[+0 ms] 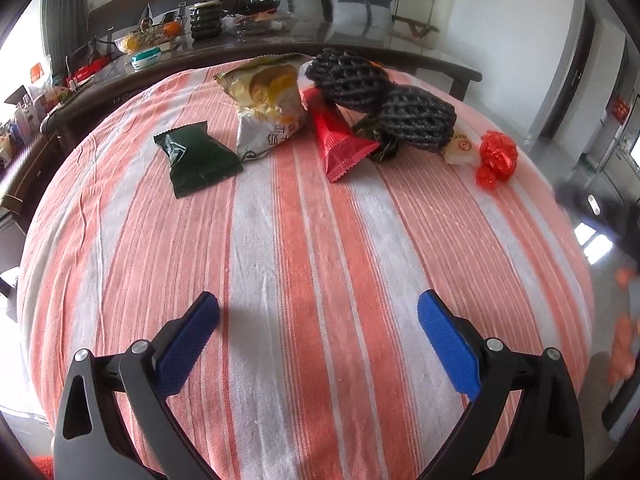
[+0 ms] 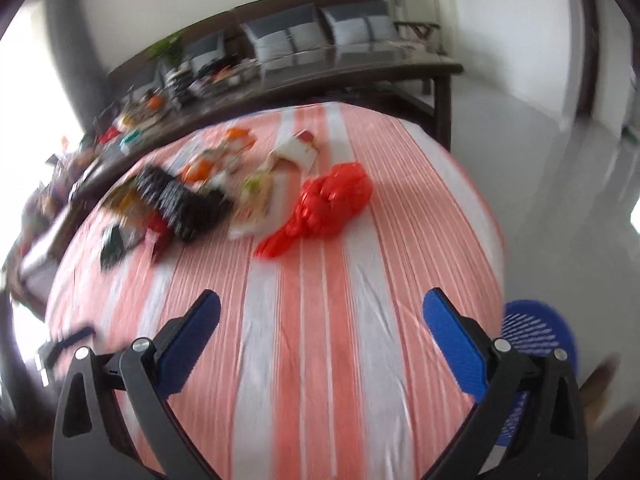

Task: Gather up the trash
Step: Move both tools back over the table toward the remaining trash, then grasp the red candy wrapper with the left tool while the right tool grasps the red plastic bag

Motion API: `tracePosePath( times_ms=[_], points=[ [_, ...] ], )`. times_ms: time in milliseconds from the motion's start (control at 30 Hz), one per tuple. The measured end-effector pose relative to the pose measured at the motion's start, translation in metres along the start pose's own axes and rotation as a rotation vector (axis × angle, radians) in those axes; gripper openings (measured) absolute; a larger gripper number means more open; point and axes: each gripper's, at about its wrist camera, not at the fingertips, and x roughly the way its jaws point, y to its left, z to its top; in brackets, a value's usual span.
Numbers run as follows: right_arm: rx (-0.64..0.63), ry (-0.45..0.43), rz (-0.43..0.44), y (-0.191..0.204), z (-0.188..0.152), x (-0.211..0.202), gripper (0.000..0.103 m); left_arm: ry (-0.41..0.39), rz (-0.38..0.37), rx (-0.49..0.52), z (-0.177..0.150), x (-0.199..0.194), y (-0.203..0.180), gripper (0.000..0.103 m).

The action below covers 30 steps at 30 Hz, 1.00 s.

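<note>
Trash lies on a table with an orange-and-white striped cloth (image 1: 304, 264). In the left wrist view I see a dark green wrapper (image 1: 198, 158), a yellow-and-silver snack bag (image 1: 268, 104), a red wrapper (image 1: 340, 140), two black foam nets (image 1: 380, 96), a small white packet (image 1: 460, 148) and a crumpled red plastic bag (image 1: 496, 158). My left gripper (image 1: 318, 312) is open and empty above the near cloth. In the blurred right wrist view, the red bag (image 2: 324, 208) lies ahead, with the black nets (image 2: 180, 204) to the left. My right gripper (image 2: 320, 312) is open and empty.
A blue perforated basket (image 2: 536, 336) stands on the floor at the table's right edge. A dark long table (image 1: 280, 46) with a plant, fruit and boxes stands behind, with a sofa and grey cushions (image 1: 360, 8) beyond. More wrappers (image 2: 296, 148) lie at the far side.
</note>
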Motion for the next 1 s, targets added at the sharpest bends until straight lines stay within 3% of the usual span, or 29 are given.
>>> tracePosePath(
  times_ms=[133, 300, 467, 600, 700, 867, 967, 1000],
  points=[
    [0.057, 0.015, 0.004, -0.001, 0.025, 0.033, 0.093, -0.012, -0.018, -0.024, 0.000, 0.000, 0.003, 0.098],
    [0.123, 0.021, -0.051, -0.006, 0.042, 0.060, 0.088, -0.013, -0.023, -0.025, 0.000, 0.001, 0.004, 0.098],
    [0.161, 0.003, -0.001, -0.028, 0.040, 0.045, 0.088, -0.017, -0.034, -0.033, 0.001, 0.002, 0.006, 0.098],
    [0.106, 0.015, 0.080, -0.031, 0.041, 0.037, 0.088, -0.018, -0.070, -0.052, 0.004, 0.001, 0.011, 0.098],
    [0.032, 0.028, 0.103, -0.017, 0.044, 0.040, 0.079, -0.023, -0.115, -0.065, 0.026, 0.003, 0.014, 0.098],
    [0.049, 0.075, 0.055, -0.009, 0.048, 0.065, 0.076, -0.054, -0.057, -0.056, 0.075, 0.023, 0.005, 0.096],
    [0.064, 0.078, 0.043, -0.010, 0.047, 0.075, 0.077, -0.033, -0.067, -0.103, 0.096, 0.045, 0.005, 0.085],
    [0.050, 0.072, 0.034, -0.009, 0.047, 0.075, 0.070, -0.026, -0.061, -0.107, 0.100, 0.052, 0.005, 0.078]
  ],
)
